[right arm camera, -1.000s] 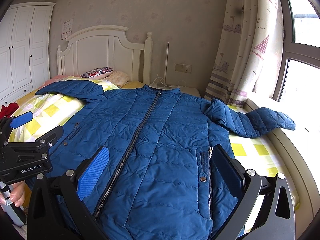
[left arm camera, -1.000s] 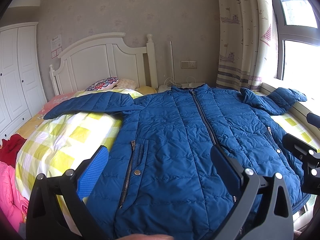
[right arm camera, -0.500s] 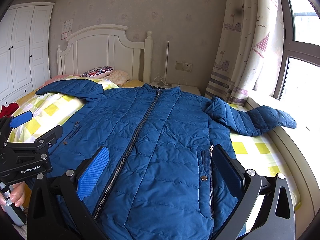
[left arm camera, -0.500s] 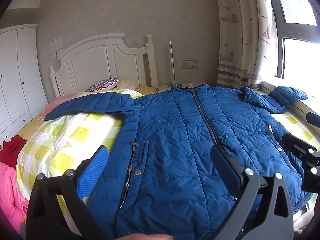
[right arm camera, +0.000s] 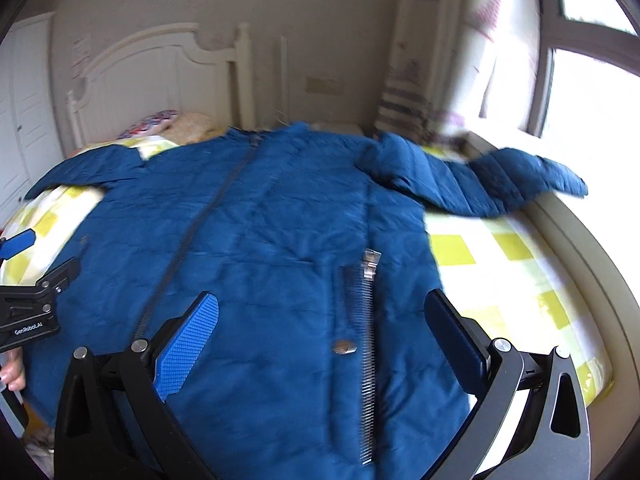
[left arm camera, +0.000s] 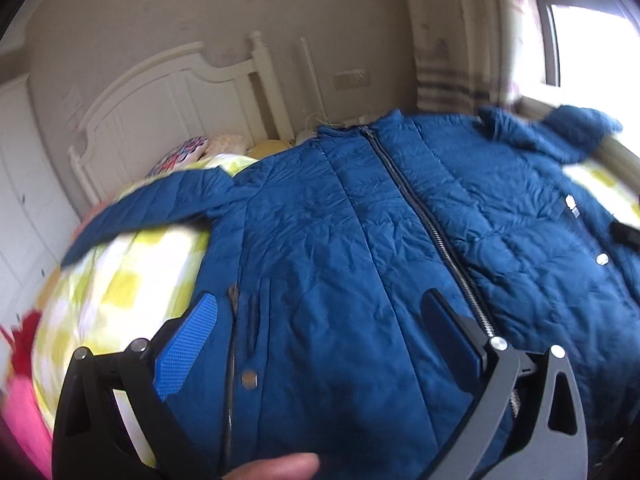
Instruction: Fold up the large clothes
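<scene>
At the bed's (right arm camera: 500, 248) left edge the left claw (left arm camera: 320, 332) hangs released over the jacket (left arm camera: 340, 248), gripping nothing; a fingertip (left arm camera: 276, 468) is cut off by the bottom of its view. Both views are blurred. In the right wrist view the left claw's body reads "GenRobot.AI". The blue jacket lies zipped, front up, across the yellow-check bed, collar toward the headboard (right arm camera: 160, 68), one sleeve reaching each side edge; its hem is hidden behind the claws. Pillows (right arm camera: 176, 124) near the headboard are hard to make out. The right claw (right arm camera: 322, 332) is also released, above the jacket's right pocket zip (right arm camera: 366, 320).
</scene>
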Demonstrator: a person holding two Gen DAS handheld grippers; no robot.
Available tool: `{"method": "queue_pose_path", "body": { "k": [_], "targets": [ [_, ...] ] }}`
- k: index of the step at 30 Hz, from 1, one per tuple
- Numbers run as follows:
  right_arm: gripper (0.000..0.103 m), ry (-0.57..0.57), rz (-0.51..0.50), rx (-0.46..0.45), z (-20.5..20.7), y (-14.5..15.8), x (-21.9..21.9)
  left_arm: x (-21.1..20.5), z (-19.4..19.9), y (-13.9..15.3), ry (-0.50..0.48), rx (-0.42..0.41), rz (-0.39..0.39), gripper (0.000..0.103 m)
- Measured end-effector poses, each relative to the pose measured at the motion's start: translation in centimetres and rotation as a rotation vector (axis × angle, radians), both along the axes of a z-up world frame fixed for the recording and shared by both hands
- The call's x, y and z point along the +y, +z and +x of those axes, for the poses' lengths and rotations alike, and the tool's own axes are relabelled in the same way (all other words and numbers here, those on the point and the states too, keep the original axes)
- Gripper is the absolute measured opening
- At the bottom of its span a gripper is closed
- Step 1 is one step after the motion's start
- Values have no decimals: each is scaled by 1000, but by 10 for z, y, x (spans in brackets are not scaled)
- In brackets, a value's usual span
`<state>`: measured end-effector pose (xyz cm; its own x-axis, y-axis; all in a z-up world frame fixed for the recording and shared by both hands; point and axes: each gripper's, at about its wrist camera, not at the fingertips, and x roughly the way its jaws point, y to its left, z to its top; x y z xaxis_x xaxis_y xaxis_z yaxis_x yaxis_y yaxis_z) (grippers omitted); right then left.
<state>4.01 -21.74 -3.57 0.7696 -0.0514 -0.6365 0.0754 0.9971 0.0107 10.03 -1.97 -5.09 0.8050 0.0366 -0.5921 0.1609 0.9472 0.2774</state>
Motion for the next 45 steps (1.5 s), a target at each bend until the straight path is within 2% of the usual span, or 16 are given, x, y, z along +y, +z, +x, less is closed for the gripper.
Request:
{"method": "queue_pose_path", "body": {
  "k": [3, 7, 10, 16, 20, 22, 25, 26, 29, 31, 34, 37, 40, 41, 42, 45],
  "targets": [
    [99, -117, 104, 73, 24, -10, -51, -12, 43, -1, -15, 10, 54, 101],
    [99, -264, 131, 98, 57, -25, -115, -16, 115, -5, -44, 158, -66, 101],
    [99, -362, 222, 96, 89, -30, -162, -12, 155, -14, -1, 183, -145, 101],
    [99, -561, 237, 66, 163, -30, -237, -12, 200, -44, 36, 189, -88, 101],
    [98, -649, 237, 42, 188, -35, -267, 8, 209, -57, 2, 290, -224, 101],
    [67, -664, 223, 31, 193, -34, -267, 16, 211, -60, -4, 302, -277, 101],
    [45, -684, 158, -61, 198, -17, -258, 16, 212, -61, -6, 300, -278, 101],
    [43, -679, 113, -86, 200, -8, -248, 15, 211, -62, -5, 300, -272, 101],
    [39, -545, 16, -179, 214, 24, -194, 13, 211, -62, -4, 301, -267, 101],
    [39, -384, -41, -222, 230, 45, -140, 12, 211, -62, -6, 301, -277, 101],
    [39, -132, -109, -229, 253, 53, -57, 15, 208, -60, -9, 300, -301, 101],
    [40, 123, -182, -139, 270, 31, 34, 23, 206, -58, -11, 293, -350, 101],
    [42, 270, -268, 97, 286, -27, 94, 40, 204, -56, 20, 274, -446, 101],
    [42, 307, -282, 170, 282, -50, 99, 46, 204, -56, 25, 271, -483, 101],
    [44, 310, -299, 144, 278, -54, 100, 51, 204, -55, 23, 269, -520, 101],
    [51, 322, -197, 218, 277, -44, 79, 55, 204, -54, 20, 264, -560, 101]
  ]
}}
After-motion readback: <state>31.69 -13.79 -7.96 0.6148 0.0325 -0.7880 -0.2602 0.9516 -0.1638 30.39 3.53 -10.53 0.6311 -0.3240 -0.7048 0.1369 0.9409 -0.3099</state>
